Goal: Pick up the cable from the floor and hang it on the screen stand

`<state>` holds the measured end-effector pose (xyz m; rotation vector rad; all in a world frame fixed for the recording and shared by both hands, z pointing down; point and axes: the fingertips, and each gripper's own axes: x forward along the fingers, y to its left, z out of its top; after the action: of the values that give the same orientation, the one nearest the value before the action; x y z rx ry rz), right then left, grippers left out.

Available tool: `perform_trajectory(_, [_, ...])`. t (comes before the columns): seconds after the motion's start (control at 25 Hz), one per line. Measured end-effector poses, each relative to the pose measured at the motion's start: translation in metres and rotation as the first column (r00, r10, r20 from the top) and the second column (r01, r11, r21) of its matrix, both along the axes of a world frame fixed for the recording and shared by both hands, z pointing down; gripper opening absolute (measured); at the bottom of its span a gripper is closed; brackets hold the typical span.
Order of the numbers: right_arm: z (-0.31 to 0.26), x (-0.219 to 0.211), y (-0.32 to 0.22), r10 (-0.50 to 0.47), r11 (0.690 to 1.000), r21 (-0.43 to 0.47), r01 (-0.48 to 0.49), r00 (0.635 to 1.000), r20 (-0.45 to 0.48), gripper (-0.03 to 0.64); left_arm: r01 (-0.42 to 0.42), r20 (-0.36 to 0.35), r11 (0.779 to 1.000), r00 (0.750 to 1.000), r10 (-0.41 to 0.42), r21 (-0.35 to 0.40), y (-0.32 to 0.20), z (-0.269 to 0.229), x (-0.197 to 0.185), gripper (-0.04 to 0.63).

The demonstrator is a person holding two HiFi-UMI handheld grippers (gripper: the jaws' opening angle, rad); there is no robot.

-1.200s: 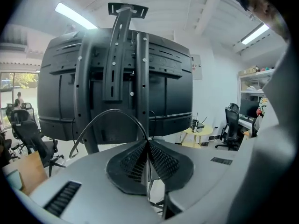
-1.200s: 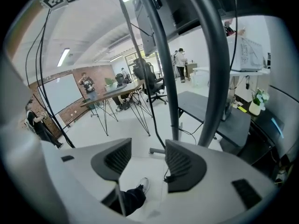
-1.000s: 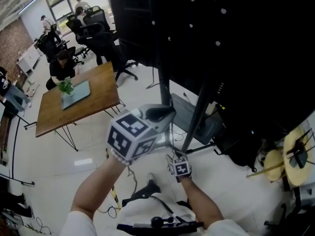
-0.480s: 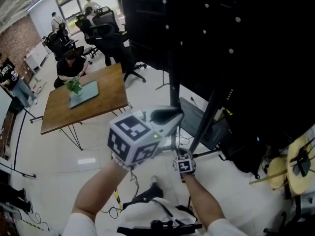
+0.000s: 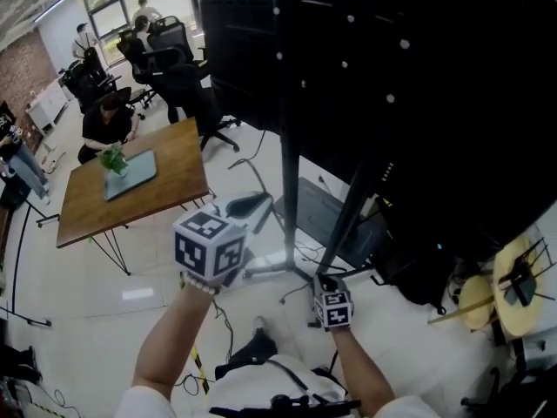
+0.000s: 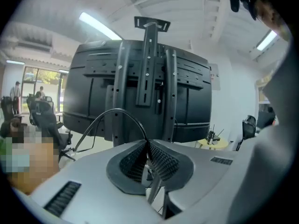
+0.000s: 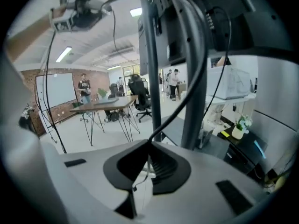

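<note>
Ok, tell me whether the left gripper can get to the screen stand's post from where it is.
Probably yes: the left gripper, shut on the cable, points straight at the stand's post, and only open air shows between them.

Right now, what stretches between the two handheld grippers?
The cable arcs from the right gripper, whose fingers are closing on it, up to the left gripper, which pinches it. The right gripper view shows it best.
</note>
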<state>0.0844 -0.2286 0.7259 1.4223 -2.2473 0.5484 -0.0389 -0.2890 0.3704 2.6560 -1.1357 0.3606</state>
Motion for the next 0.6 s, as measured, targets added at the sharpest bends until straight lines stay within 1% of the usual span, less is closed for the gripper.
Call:
perform_trajectory(0.08, [-0.045, 0.021, 0.007, 0.003, 0.998, 0.061, -0.005, 0.999, 0.042, 0.031, 0.042, -0.020, 0.999, 0.999, -0.042, -0.029, -0.002, 0.020, -0.007, 0.014])
perform_trajectory(0.12, [-0.066, 0.032, 0.012, -0.009, 0.998, 0.070, 0.005, 0.998, 0.056, 0.031, 0.067, -0.018, 0.997, 0.998, -0.068, -0.039, -0.005, 0.029, -0.011, 0.014])
perform_trajectory(0.2, [-0.102, 0.053, 0.026, -0.050, 0.998, 0.047, 0.047, 0.996, 0.068, 0.031, 0.128, -0.008, 0.990, 0.992, -0.129, -0.051, -0.015, 0.045, -0.021, 0.014])
perform_trajectory(0.28, [-0.137, 0.078, 0.044, -0.092, 0.996, 0.012, 0.091, 0.992, 0.088, 0.031, 0.200, 0.023, 0.979, 0.980, -0.199, -0.043, -0.026, 0.056, -0.033, 0.014])
perform_trajectory(0.32, [-0.158, 0.089, 0.052, -0.113, 0.994, 0.012, 0.112, 0.988, 0.108, 0.031, 0.231, 0.047, 0.972, 0.972, -0.230, -0.032, -0.031, 0.061, -0.039, 0.014])
perform_trajectory(0.4, [-0.208, 0.104, 0.065, -0.166, 0.986, 0.057, 0.159, 0.974, 0.156, 0.031, 0.271, 0.094, 0.962, 0.959, -0.269, -0.018, -0.037, 0.069, -0.043, 0.014])
perform_trajectory(0.48, [-0.261, 0.106, 0.075, -0.252, 0.966, 0.114, 0.232, 0.947, 0.202, 0.031, 0.294, 0.113, 0.956, 0.950, -0.290, -0.022, -0.038, 0.078, -0.037, 0.015])
perform_trajectory(0.52, [-0.285, 0.101, 0.080, -0.304, 0.950, 0.138, 0.279, 0.924, 0.229, 0.031, 0.304, 0.106, 0.952, 0.948, -0.299, -0.031, -0.037, 0.082, -0.032, 0.015])
perform_trajectory(0.6, [-0.329, 0.089, 0.089, -0.395, 0.918, 0.177, 0.356, 0.864, 0.312, 0.031, 0.317, 0.077, 0.947, 0.947, -0.313, -0.052, -0.035, 0.088, -0.019, 0.015])
